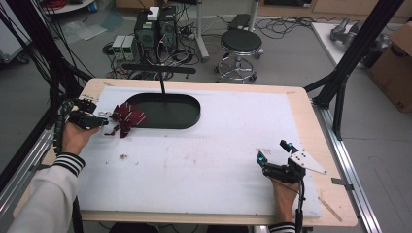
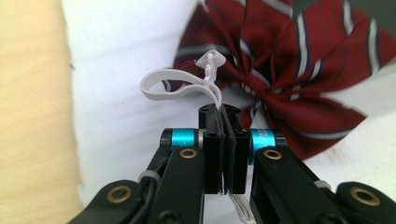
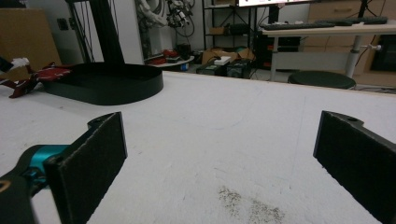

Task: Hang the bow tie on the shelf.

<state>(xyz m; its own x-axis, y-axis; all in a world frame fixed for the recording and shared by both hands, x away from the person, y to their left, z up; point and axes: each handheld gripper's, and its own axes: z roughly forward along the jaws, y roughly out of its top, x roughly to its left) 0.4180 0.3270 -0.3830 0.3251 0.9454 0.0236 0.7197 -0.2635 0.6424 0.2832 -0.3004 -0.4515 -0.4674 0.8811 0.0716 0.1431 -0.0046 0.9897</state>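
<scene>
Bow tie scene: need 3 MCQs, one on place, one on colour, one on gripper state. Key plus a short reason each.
1. Where does the bow tie lie?
A. at the left end of the black tray, overlapping its rim
B. at the table's right edge
C. on the stool

2. What colour is the elastic strap of the bow tie?
A. black
B. white
C. red

3. How stand the right gripper's jaws?
A. shut on the strap
B. shut on the tray
C. open, holding nothing

Key: 1 A, the high view shows it on the tray's left rim. 2 B, the loop shows white in the left gripper view. 3 C, its pads stand wide apart over bare white table.
</scene>
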